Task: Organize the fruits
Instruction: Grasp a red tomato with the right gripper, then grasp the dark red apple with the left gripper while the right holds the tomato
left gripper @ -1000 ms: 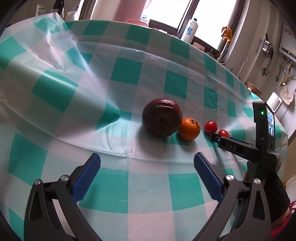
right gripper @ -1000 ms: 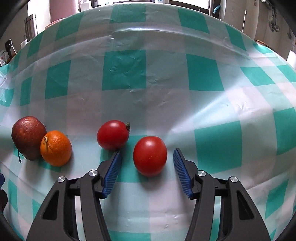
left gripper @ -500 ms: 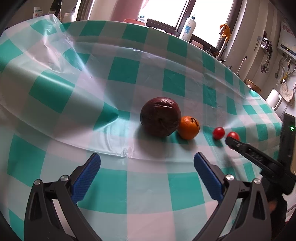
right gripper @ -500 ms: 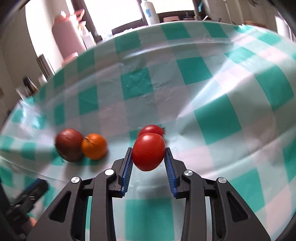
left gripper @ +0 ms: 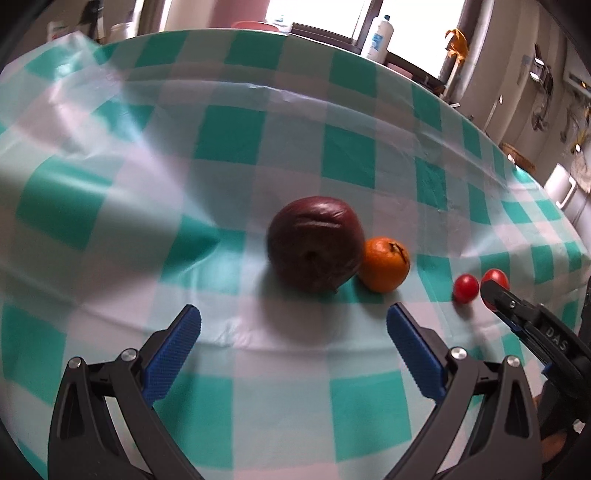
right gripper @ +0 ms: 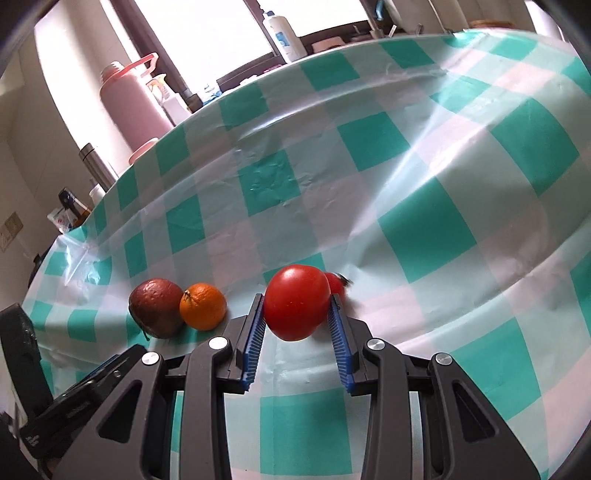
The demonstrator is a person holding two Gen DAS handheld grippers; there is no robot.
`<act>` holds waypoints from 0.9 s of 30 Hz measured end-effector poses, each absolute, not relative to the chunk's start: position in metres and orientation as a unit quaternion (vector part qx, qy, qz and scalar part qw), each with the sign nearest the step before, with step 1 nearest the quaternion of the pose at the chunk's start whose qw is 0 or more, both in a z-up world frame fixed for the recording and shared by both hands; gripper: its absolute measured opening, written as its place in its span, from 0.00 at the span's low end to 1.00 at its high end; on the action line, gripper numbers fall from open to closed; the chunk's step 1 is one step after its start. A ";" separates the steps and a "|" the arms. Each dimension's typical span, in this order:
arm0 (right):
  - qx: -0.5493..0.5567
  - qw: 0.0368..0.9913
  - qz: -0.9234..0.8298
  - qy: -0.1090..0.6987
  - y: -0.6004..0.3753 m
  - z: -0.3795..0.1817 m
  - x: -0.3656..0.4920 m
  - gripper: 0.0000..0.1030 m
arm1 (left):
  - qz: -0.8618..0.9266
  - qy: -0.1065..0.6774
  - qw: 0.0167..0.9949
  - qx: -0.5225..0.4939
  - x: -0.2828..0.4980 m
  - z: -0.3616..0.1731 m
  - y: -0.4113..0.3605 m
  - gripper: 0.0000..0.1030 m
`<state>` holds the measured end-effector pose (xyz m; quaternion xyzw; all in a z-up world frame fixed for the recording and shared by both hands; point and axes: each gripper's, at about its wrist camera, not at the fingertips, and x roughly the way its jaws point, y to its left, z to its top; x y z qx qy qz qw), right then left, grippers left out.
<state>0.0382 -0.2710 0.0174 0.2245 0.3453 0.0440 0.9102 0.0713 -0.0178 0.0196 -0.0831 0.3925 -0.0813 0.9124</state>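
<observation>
The large tomato [right gripper: 296, 302] sits pinched between the blue fingers [right gripper: 255, 332] of the right gripper [right gripper: 297, 321], apparently lifted just clear of the bench [right gripper: 424, 221], though contact with the cloth cannot be ruled out. Right behind it, partly hidden, lies a smaller tomato [right gripper: 335, 284] on the checked tablecloth. To the left stand an orange [right gripper: 202, 305] and, touching it, a dark wrinkled apple-like fruit [right gripper: 157, 307]; these two form the start of a row.

The left gripper [left gripper: 293, 332] hovers near the dark fruit with its fingers spread wide and nothing between them.

The step in hand looks like carrying the tomato to its place in the line. To do it well, keep the squeeze gentle, since a ripe tomato bruises or splits easily, and hold the fingers level so the round skin does not slip forward. Lower it close beside the other fruit without knocking the small tomato, which could roll on the slick plastic cloth, and open only once it rests on the bench.

In the left view the right gripper's finger carries white letters reading "DAS" [left gripper: 552, 335]. A white bottle [right gripper: 281, 35] on the far windowsill has a blue label, too small to read.
</observation>
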 end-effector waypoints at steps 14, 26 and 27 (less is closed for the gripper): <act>0.236 0.911 0.042 0.337 -0.278 0.019 0.034 0.34 | -0.076 0.417 0.904 -0.052 0.112 0.013 -0.034 0.92; 0.227 0.912 0.045 0.338 -0.275 0.019 0.034 0.34 | -0.091 0.393 0.911 -0.081 0.118 0.018 -0.023 0.65; 0.227 0.912 0.045 0.338 -0.275 0.019 0.034 0.34 | -0.089 0.385 0.915 -0.083 0.115 0.020 -0.020 0.64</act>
